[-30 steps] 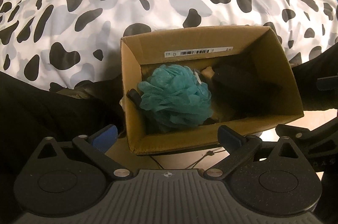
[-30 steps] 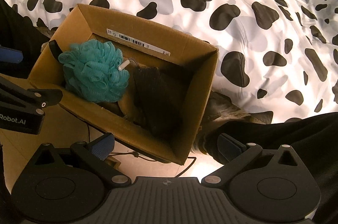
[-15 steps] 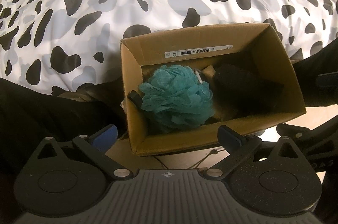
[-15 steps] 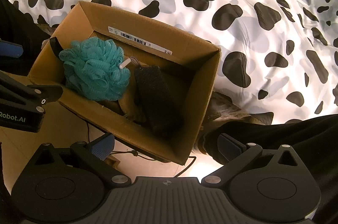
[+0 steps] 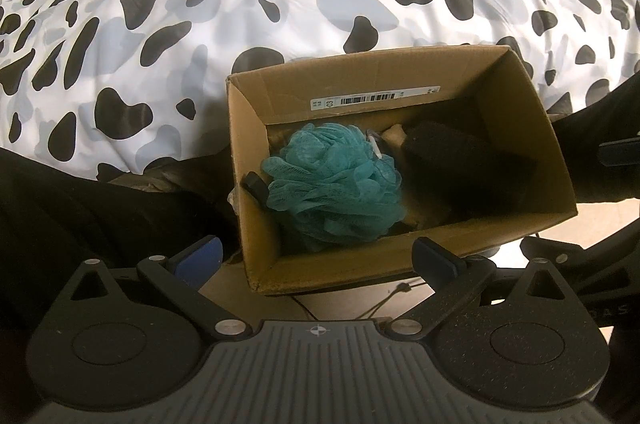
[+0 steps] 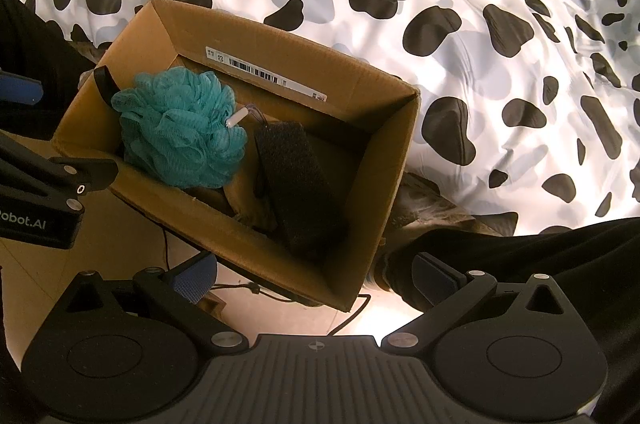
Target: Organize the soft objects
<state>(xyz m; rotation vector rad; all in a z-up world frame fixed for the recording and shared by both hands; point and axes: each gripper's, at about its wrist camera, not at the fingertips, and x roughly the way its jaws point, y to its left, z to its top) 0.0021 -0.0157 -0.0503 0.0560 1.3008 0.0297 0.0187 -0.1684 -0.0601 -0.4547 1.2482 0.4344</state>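
Hovering over the cardboard box (image 5: 256, 160), both the left gripper (image 5: 316, 258) and right gripper (image 6: 316, 274) gaped empty; a teal bath pouf (image 5: 334, 184) sat beside a black sponge (image 6: 298, 180) inside.

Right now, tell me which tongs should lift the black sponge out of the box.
Right, probably. The black sponge lies in the half of the cardboard box nearest the right tongs, open and empty. From the left tongs, the teal bath pouf lies nearer.

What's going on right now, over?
Both grippers, left and right, open, empty. Teal loofah and black sponge inside cardboard box. Nothing in the way.
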